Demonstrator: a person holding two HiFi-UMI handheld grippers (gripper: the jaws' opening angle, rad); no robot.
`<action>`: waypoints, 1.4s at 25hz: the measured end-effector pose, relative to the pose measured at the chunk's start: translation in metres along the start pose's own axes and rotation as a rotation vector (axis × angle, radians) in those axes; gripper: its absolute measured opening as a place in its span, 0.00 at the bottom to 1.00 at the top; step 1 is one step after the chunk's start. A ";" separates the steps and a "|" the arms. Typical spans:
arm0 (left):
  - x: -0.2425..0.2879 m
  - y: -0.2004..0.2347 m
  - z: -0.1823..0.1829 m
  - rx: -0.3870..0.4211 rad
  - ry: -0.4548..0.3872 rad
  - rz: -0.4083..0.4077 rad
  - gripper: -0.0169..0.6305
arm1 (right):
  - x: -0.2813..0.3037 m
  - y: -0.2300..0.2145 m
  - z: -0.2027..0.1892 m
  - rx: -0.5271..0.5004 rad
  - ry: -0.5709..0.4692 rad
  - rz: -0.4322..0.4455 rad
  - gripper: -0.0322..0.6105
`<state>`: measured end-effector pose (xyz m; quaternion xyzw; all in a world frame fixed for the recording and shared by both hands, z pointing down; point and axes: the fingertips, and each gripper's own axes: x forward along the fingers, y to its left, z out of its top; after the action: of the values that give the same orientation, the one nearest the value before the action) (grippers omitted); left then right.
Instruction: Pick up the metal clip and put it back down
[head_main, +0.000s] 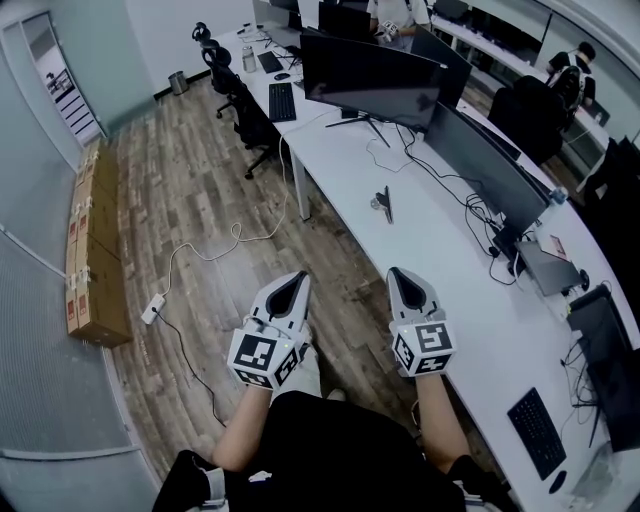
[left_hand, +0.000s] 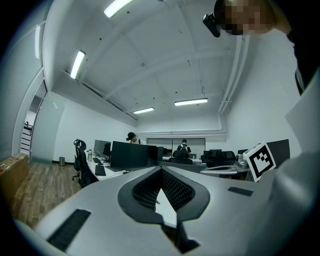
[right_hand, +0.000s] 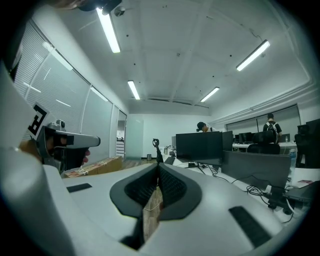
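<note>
White counter (head_main: 440, 270) carries the metal clip (head_main: 384, 203), well ahead of us. We hold left tool (head_main: 293, 281) and right tool (head_main: 403, 278) pressed together, both empty. Pick-up not yet started; next we likely reach forward and spread one tool.

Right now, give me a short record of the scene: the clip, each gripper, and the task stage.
metal clip: lying on the white desk, near the curved monitor
left gripper: shut, empty, apart from the clip
right gripper: shut, empty, apart from the clip
task stage: clip not yet picked up
</note>
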<state>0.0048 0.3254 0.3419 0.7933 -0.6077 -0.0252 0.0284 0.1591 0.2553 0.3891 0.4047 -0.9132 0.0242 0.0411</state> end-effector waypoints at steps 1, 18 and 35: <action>0.004 0.002 0.000 -0.001 0.000 -0.001 0.05 | 0.004 -0.002 0.000 -0.001 0.001 -0.001 0.09; 0.108 0.087 -0.003 -0.019 0.018 -0.038 0.05 | 0.124 -0.037 -0.001 -0.011 0.037 -0.025 0.09; 0.221 0.204 0.025 -0.033 0.022 -0.112 0.05 | 0.274 -0.055 0.029 -0.019 0.064 -0.081 0.09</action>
<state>-0.1364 0.0586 0.3314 0.8258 -0.5613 -0.0280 0.0464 0.0148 0.0139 0.3864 0.4398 -0.8946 0.0266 0.0750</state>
